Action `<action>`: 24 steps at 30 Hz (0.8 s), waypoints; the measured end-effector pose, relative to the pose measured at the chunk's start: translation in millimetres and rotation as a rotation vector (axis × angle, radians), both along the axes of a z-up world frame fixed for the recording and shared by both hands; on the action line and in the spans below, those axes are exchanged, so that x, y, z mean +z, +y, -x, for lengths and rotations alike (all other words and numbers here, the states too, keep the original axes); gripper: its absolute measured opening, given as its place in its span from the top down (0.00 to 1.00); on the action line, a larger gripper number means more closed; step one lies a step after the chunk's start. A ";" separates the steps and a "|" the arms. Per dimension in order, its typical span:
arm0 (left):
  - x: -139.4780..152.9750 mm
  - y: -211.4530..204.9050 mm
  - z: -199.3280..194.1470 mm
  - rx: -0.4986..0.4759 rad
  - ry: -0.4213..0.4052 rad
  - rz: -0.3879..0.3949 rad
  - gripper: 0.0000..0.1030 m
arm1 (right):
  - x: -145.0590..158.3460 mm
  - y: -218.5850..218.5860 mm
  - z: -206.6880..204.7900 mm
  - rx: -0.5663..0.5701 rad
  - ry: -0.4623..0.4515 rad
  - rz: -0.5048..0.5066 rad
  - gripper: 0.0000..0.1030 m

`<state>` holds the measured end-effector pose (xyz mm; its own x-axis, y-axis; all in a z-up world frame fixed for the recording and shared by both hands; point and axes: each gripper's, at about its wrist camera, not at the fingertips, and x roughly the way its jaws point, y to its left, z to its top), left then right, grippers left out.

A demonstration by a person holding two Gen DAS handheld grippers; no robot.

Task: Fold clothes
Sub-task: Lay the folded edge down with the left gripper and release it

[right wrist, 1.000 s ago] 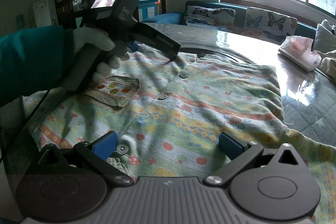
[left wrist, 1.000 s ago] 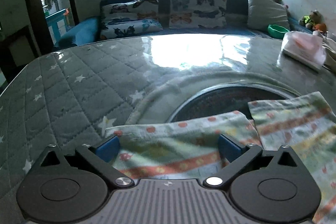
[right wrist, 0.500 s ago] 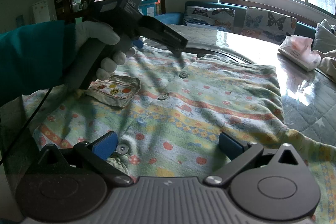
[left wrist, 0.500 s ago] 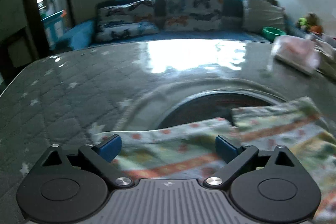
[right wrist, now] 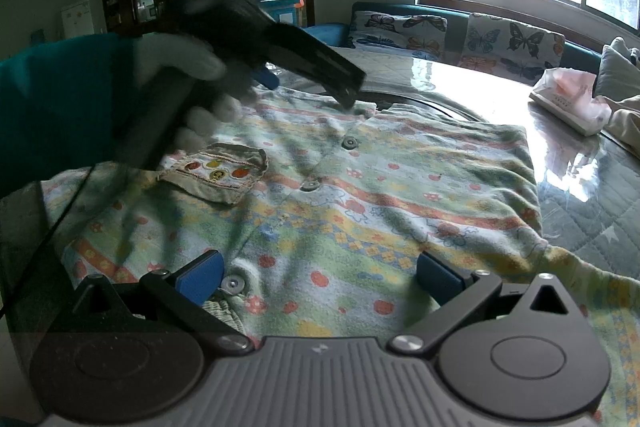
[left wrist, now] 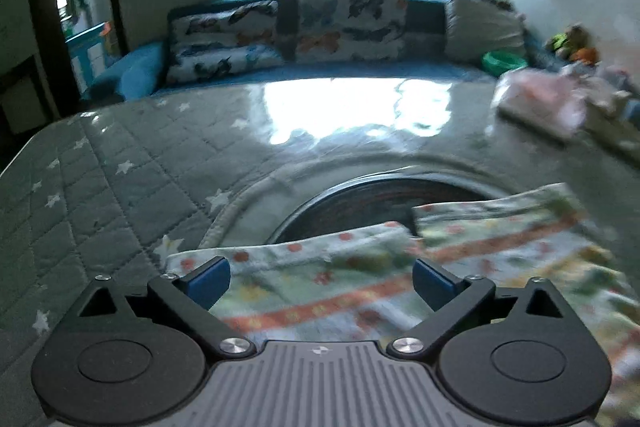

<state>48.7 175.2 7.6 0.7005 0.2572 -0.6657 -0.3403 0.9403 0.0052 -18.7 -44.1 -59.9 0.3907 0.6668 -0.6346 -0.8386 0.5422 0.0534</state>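
Sunlight from the window shone on the bench, which had a grey quilted cover with white stars. On it lay a flowery buttoned shirt, spread flat with its front up, a small pocket near the buttons. The left hand-held gripper, fingers spread wide, was above the shirt's collar edge. The right hand-held gripper was spread wide too, low over the shirt's hem. A tissue pack sat well apart.

No legible text, labels, brands or numbers anywhere; tissue pack print too blurred.
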 end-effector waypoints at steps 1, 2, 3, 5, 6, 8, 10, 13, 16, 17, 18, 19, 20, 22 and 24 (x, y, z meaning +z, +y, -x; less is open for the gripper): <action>5.4 -4.0 11.4 -0.023 -0.011 0.002 0.03 | 0.0 0.1 0.1 0.000 -0.001 0.001 0.00; 9.7 -8.8 22.0 -0.042 -0.017 -0.001 0.03 | 0.0 0.3 0.2 0.000 -0.001 0.002 0.00; 13.4 -13.9 31.9 -0.058 -0.020 -0.005 0.03 | 0.0 0.4 0.4 0.000 -0.002 0.003 0.00; 17.7 -22.7 55.4 -0.080 -0.030 -0.005 0.03 | 0.3 1.0 0.1 0.000 -0.004 0.005 0.00; 18.7 -25.9 67.7 -0.086 -0.031 0.001 0.02 | 1.0 0.9 -0.1 0.001 -0.002 0.006 0.00; 19.3 -31.0 93.0 -0.093 -0.033 0.009 0.02 | 4.3 -2.0 -1.4 -0.008 0.010 -0.002 0.00; 17.7 -36.8 119.5 -0.090 -0.036 -0.009 0.02 | 9.8 -8.4 -3.6 -0.033 0.030 -0.021 0.00; 15.9 -44.7 150.1 -0.083 -0.048 -0.031 0.02 | 18.6 -19.3 -2.8 -0.076 -0.005 -0.013 0.00; 7.5 -57.7 171.4 -0.094 -0.043 -0.051 0.02 | 17.7 -28.8 -1.5 -0.101 -0.020 0.027 0.00; 2.6 -61.5 175.9 -0.101 -0.033 -0.059 0.02 | 16.4 -31.5 -0.8 -0.109 -0.026 0.045 0.00; -2.7 -65.3 180.0 -0.110 -0.021 -0.067 0.02 | 12.8 -35.0 0.1 -0.117 -0.037 0.072 0.00; -8.1 -69.0 184.2 -0.119 -0.010 -0.074 0.02 | 8.9 -38.9 0.0 -0.121 -0.031 0.090 0.00; -13.5 -69.3 186.2 -0.112 0.007 -0.069 0.02 | 6.2 -44.3 -0.6 -0.127 -0.012 0.082 0.00; -20.9 -64.5 190.9 -0.086 0.027 -0.030 0.02 | 6.5 -53.8 -0.4 -0.133 0.005 0.067 0.00; -18.6 -54.6 197.8 -0.056 0.014 0.010 0.02 | 9.6 -62.2 -1.7 -0.153 -0.010 0.063 0.00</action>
<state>-149.1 120.6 -10.9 0.7043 0.2110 -0.6778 -0.2873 0.9578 -0.0004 -17.0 -106.3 -50.3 0.4908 0.5584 -0.6688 -0.7466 0.6653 0.0076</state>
